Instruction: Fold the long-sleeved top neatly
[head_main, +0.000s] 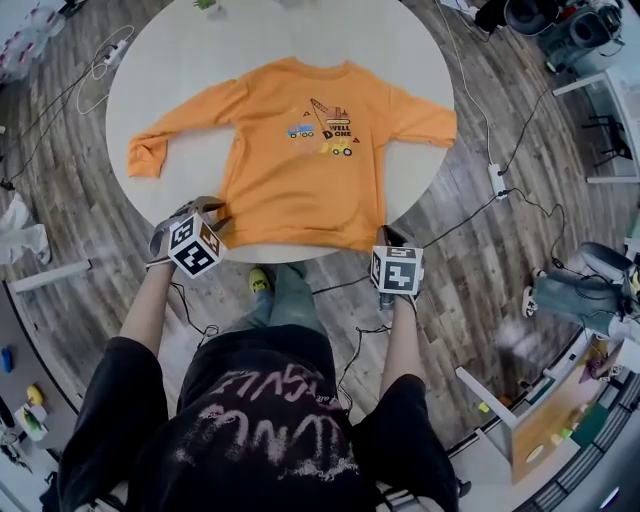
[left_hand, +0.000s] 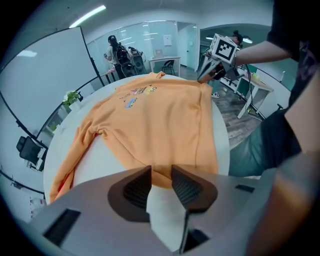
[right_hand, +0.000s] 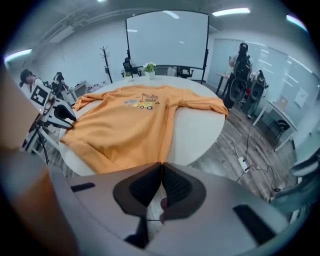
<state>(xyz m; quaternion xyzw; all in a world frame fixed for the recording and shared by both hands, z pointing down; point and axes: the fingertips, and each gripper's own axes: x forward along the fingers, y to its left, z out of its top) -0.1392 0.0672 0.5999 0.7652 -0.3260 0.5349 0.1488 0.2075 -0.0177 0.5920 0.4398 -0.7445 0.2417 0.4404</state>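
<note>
On the round white table (head_main: 410, 45) lies the long-sleeved top (head_main: 290, 180), orange, spread flat with its front up, neck to the far side and hem along the near rim. Its chest print (head_main: 325, 127) shows a crane and small vehicles in blue and yellow, with dark letters that seem to read "WELL DONE", though the second word is partly hidden by the drawing. One sleeve (head_main: 175, 135) runs out across the tabletop towards the head view's left, and the other sleeve (head_main: 425, 125) reaches the table's rim at the right.

At the hem's left corner, the left gripper (left_hand: 161, 172) has its jaws parted; the edge of the orange cloth shows just at their tips and bare table in the gap behind, and the pads do not press on anything. The right gripper (right_hand: 161, 166) is clenched, its jaws meeting at the tips right at the hem's other corner by the table's rim; whether a fold of cloth is pinched there cannot be made out. Each gripper carries a cube of black-and-white square markers (head_main: 195, 247).

The person's black T-shirt (head_main: 270, 420) bears pink lettering, too smeared to read. A small pot (right_hand: 150, 74) at the table's far edge holds a green plant.
</note>
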